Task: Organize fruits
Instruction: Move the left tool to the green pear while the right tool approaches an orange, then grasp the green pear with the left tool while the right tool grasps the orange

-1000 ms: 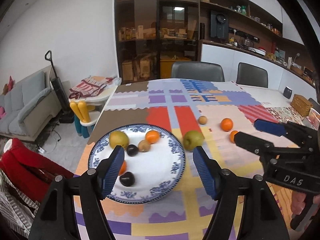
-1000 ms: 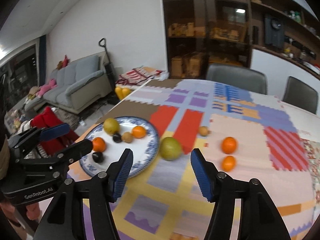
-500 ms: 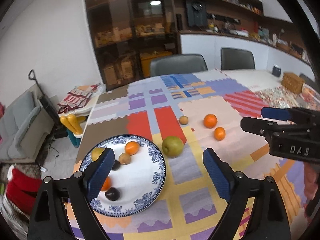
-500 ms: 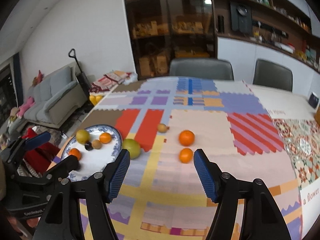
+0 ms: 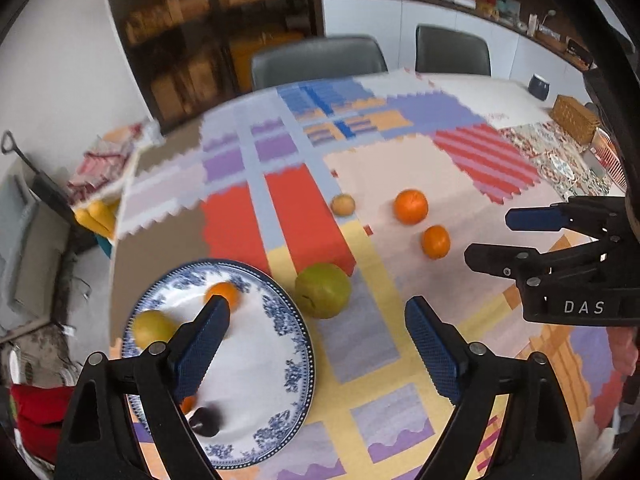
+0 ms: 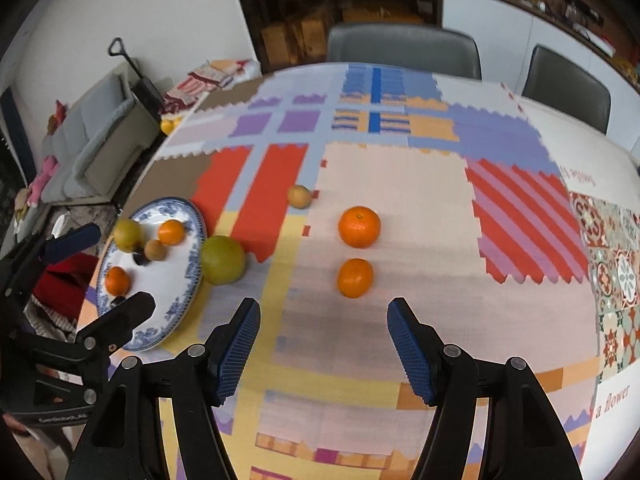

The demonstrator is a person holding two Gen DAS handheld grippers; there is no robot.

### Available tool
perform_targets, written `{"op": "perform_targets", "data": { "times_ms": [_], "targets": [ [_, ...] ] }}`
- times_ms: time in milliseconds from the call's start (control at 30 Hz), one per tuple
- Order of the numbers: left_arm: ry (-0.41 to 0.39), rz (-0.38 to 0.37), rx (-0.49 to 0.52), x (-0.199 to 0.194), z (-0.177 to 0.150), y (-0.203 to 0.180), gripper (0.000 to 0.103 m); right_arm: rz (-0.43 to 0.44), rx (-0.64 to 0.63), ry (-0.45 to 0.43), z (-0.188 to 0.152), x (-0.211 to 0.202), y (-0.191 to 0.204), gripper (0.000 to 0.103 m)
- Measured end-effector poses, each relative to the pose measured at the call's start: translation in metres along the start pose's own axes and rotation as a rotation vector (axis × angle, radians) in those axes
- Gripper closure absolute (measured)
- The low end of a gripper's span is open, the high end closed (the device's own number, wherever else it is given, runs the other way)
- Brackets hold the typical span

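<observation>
We are between picks — left tongs (image 5: 316,344) have just spread wide, right tongs (image 6: 322,346) apart, both empty. Next: close on the green fruit (image 5: 323,290) touching the plate (image 5: 296,344).

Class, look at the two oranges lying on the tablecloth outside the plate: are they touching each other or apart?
Apart. The right wrist view shows the larger orange and the smaller orange with a strip of pale tablecloth between them; the left wrist view shows the same gap.
</observation>
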State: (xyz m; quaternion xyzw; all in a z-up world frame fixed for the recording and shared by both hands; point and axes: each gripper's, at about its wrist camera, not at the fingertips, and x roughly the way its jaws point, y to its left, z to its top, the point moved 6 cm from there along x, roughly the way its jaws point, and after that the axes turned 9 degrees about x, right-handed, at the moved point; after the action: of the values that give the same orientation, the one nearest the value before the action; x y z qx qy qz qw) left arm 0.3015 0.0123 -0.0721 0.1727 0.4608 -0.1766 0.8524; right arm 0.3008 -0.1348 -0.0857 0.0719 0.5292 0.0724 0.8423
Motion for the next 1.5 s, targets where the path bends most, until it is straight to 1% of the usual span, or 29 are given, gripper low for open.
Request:
{"op": "perform_targets", "data": {
  "times_ms": [67,133,167,367,400,533,667,700,767,833,900,933,1033,1100,1167,1233,1367,1500],
  "targets": [
    [0.038,-0.038,0.01,0.013,0.003,0.0,0.014,-0.013,0.023,0.038,0.005,0.011,-0.006,0.036],
    [0.081,-0.064,0.007,0.026,0.006,0.001,0.016,-0.012,0.049,0.076,0.008,0.021,-0.01,0.036],
    [0.104,-0.075,0.004,0.033,0.007,0.003,0.019,-0.01,0.059,0.092,0.009,0.025,-0.011,0.036],
    [0.192,-0.116,-0.001,0.06,0.011,0.006,0.023,-0.02,0.118,0.172,0.016,0.048,-0.018,0.036],
    [0.205,-0.119,-0.001,0.065,0.012,0.006,0.026,-0.019,0.125,0.184,0.017,0.052,-0.019,0.036],
    [0.247,-0.123,0.006,0.079,0.012,0.003,0.033,-0.022,0.157,0.207,0.017,0.064,-0.025,0.037],
    [0.262,-0.095,0.036,0.088,0.013,0.001,0.038,-0.012,0.186,0.214,0.018,0.071,-0.029,0.039],
    [0.265,-0.093,0.041,0.09,0.013,0.0,0.041,-0.008,0.191,0.217,0.018,0.073,-0.03,0.042],
    [0.272,-0.08,0.063,0.093,0.013,-0.004,0.042,-0.007,0.2,0.227,0.017,0.078,-0.031,0.044],
    [0.277,-0.061,0.086,0.096,0.012,-0.006,0.044,-0.005,0.203,0.234,0.016,0.082,-0.031,0.049],
    [0.285,-0.051,0.107,0.099,0.011,-0.009,0.046,-0.004,0.208,0.241,0.016,0.086,-0.032,0.051],
    [0.286,-0.051,0.114,0.1,0.011,-0.01,0.047,-0.002,0.209,0.246,0.016,0.089,-0.032,0.054],
    [0.291,-0.024,0.138,0.103,0.009,-0.012,0.049,-0.004,0.206,0.25,0.016,0.095,-0.032,0.058],
    [0.292,-0.01,0.146,0.105,0.008,-0.012,0.053,-0.008,0.203,0.246,0.017,0.097,-0.033,0.06],
    [0.286,-0.008,0.142,0.105,0.008,-0.011,0.053,-0.011,0.198,0.245,0.017,0.099,-0.033,0.063],
    [0.281,-0.011,0.124,0.106,0.009,-0.009,0.053,-0.013,0.191,0.244,0.017,0.101,-0.032,0.07],
    [0.271,-0.015,0.087,0.105,0.008,-0.008,0.054,-0.016,0.177,0.232,0.016,0.1,-0.033,0.071],
    [0.235,-0.037,0.046,0.097,0.006,-0.011,0.054,-0.019,0.139,0.203,0.011,0.092,-0.029,0.071]
  ]
}}
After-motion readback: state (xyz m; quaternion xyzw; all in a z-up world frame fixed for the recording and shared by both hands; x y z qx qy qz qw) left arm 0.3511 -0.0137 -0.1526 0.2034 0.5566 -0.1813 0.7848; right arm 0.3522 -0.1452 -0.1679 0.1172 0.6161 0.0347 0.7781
